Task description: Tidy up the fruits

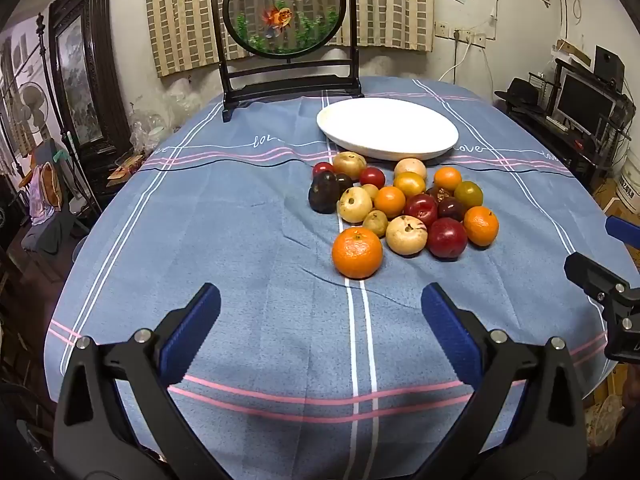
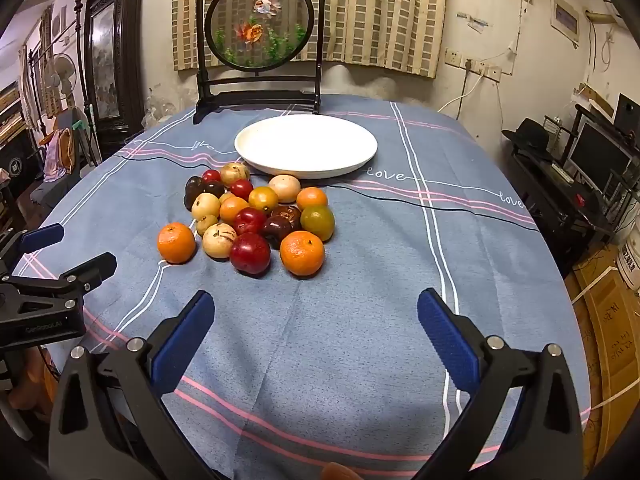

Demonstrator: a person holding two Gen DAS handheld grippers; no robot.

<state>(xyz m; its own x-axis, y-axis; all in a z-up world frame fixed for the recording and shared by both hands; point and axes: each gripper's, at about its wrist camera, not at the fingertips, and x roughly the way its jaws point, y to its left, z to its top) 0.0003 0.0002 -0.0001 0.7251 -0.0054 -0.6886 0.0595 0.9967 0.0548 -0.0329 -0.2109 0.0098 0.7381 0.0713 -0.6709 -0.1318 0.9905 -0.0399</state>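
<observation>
A pile of fruit (image 1: pixel 400 204) lies on the blue tablecloth: oranges, red apples, pale yellow fruits, dark plums, small tomatoes. It also shows in the right wrist view (image 2: pixel 256 220). A white empty plate (image 1: pixel 387 128) (image 2: pixel 306 146) stands just behind the pile. My left gripper (image 1: pixel 320 300) is open and empty, short of the nearest orange (image 1: pixel 357 253). My right gripper (image 2: pixel 316 304) is open and empty, short of a red apple (image 2: pixel 251 253) and an orange (image 2: pixel 302 253). Each gripper shows at the edge of the other's view: the right gripper in the left wrist view (image 1: pixel 596 252), the left gripper in the right wrist view (image 2: pixel 68 248).
A black framed round goldfish screen (image 1: pixel 285 12) (image 2: pixel 260 24) stands at the table's far edge behind the plate. The round table's edge (image 1: pixel 72 264) falls away at the left, (image 2: pixel 568 280) and at the right. Shelves with a monitor (image 2: pixel 596 156) stand at the right.
</observation>
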